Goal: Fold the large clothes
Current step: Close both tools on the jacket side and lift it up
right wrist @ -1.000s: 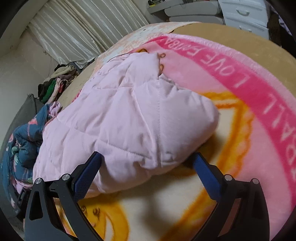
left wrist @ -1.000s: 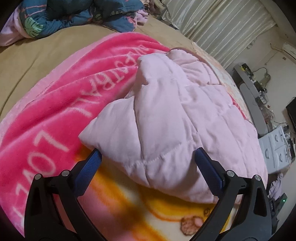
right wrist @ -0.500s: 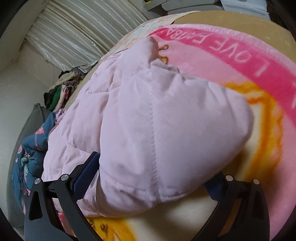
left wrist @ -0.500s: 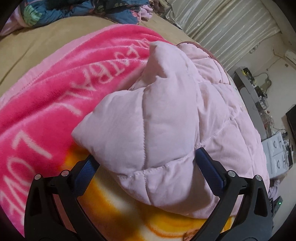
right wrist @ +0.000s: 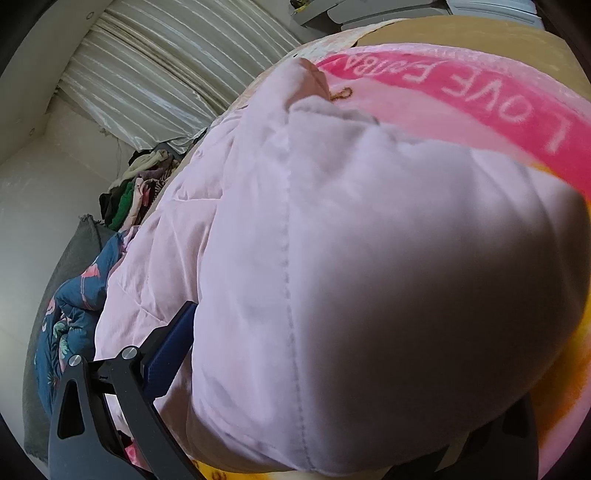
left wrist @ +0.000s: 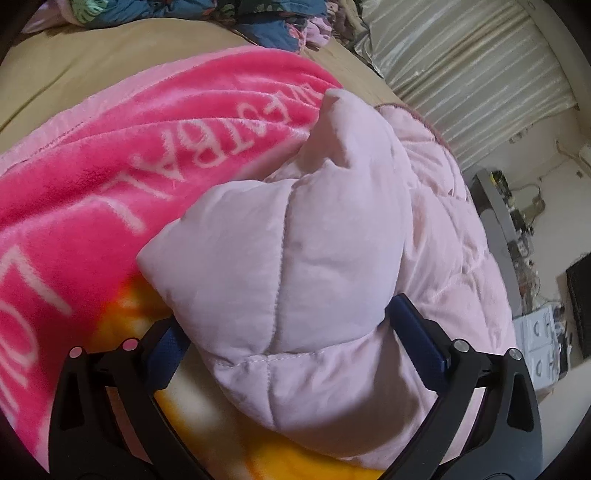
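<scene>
A pale pink quilted jacket (left wrist: pixel 303 258) lies in a puffy heap on a pink and yellow lettered blanket (left wrist: pixel 110 158). My left gripper (left wrist: pixel 291 332) is open, its blue-padded fingers (left wrist: pixel 417 339) on either side of the jacket's near corner. In the right wrist view the jacket (right wrist: pixel 351 277) fills most of the frame. My right gripper (right wrist: pixel 332 354) is open around another puffy corner. Its left finger (right wrist: pixel 170 347) shows; the right one is hidden behind the cloth.
The blanket (right wrist: pixel 480 85) covers a tan bed (left wrist: pixel 74 66). A dark blue floral quilt (left wrist: pixel 184 11) lies at the far side, also in the right wrist view (right wrist: pixel 70 306). A pile of clothes (right wrist: pixel 136 184), pleated curtains (left wrist: pixel 472 55) and drawers (left wrist: pixel 543 328) surround the bed.
Both grippers have moved forward onto the jacket. Its corners now sit between the fingers of each gripper and look much larger.
</scene>
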{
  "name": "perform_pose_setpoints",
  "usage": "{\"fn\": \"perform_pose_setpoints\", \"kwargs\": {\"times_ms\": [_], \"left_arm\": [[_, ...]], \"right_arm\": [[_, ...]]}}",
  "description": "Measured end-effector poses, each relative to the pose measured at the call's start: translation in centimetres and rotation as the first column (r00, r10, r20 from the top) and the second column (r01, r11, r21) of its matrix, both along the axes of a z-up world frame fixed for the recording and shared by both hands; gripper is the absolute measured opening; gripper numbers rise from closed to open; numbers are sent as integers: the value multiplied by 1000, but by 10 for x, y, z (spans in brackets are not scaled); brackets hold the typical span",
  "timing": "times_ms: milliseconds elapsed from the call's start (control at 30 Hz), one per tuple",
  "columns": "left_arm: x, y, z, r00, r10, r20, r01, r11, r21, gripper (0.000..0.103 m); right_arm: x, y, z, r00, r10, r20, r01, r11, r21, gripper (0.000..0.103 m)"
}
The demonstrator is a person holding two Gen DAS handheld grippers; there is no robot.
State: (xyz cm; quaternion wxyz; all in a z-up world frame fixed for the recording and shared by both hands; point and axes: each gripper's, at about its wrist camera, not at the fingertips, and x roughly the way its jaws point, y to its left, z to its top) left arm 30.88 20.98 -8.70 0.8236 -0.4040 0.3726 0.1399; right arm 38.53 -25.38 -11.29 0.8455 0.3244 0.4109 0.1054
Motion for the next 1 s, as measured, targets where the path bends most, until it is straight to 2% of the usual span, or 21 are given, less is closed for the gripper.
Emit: {"fn": "perform_pose_setpoints", "kwargs": {"times_ms": [33, 67, 100, 167, 200, 267, 300, 400, 500, 700, 1000], "left_arm": [[0, -2, 2, 1000, -2, 4, 2, 1000, 7, 86], [0, -4, 6, 1000, -8, 9, 8, 1000, 20, 77], [-1, -6, 10, 1000, -16, 18, 15, 999, 36, 69], [-3, -10, 20, 999, -33, 39, 31, 997, 64, 57], [-4, -12, 24, 998, -47, 46, 43, 996, 83, 50], [-6, -16, 32, 996, -70, 55, 63, 991, 115, 42], [-6, -20, 39, 994, -89, 63, 80, 987, 139, 36], [-10, -30, 57, 987, -136, 81, 117, 972, 205, 27], [-13, -35, 71, 982, -167, 89, 140, 959, 247, 23], [-32, -38, 96, 976, -191, 104, 155, 946, 284, 22], [-93, -47, 102, 969, -229, 93, 191, 932, 309, 22]], "right_arm": [[1, 0, 1, 1000, 10, 6, -10, 1000, 3, 93], [1, 1, 3, 1000, 20, 13, -20, 1000, 3, 86], [0, 3, 6, 999, 32, 25, -32, 999, -8, 83], [-1, 6, 13, 998, 53, 47, -51, 998, -38, 70], [-1, 9, 16, 997, 62, 56, -59, 997, -48, 67], [-2, 13, 23, 993, 89, 83, -83, 994, -76, 53], [-4, 15, 27, 990, 105, 94, -96, 991, -97, 51], [-6, 18, 38, 984, 133, 114, -118, 984, -136, 42], [-12, 23, 50, 976, 164, 141, -140, 976, -169, 39], [-42, 33, 82, 946, 252, 203, -197, 947, -254, 37], [-95, 20, 93, 936, 285, 206, -227, 937, -266, 36]]}}
